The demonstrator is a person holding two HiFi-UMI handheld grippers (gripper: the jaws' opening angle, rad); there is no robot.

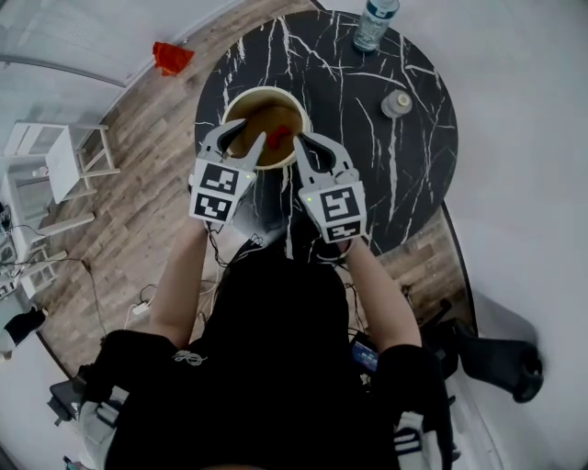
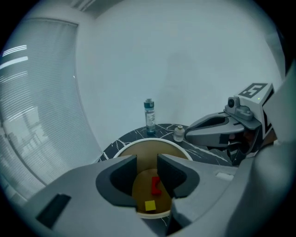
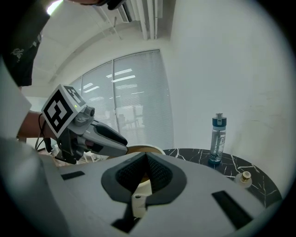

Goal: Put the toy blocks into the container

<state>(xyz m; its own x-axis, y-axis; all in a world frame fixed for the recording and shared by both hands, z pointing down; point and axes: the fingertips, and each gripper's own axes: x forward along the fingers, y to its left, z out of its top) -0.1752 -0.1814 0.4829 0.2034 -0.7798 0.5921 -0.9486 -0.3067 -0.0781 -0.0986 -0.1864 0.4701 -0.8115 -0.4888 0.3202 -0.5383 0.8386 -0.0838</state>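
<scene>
The container (image 1: 241, 99) is a round bowl with a white rim and a brown inside, standing on the near left part of the black marble table (image 1: 367, 156). A red block (image 1: 278, 138) lies in it. In the left gripper view the red block (image 2: 156, 185) and a small yellow block (image 2: 150, 205) both rest on the bowl's floor (image 2: 138, 187). My left gripper (image 1: 251, 130) hangs over the bowl's near side, open, with nothing between its fingers (image 2: 147, 159). My right gripper (image 1: 303, 139) is shut and empty, its tips by the bowl's right rim (image 3: 146, 157).
A water bottle (image 1: 375, 23) stands at the table's far edge and a small capped jar (image 1: 397, 103) to the right of the bowl. White stools (image 1: 64, 161) and a red item (image 1: 172, 57) are on the wooden floor to the left.
</scene>
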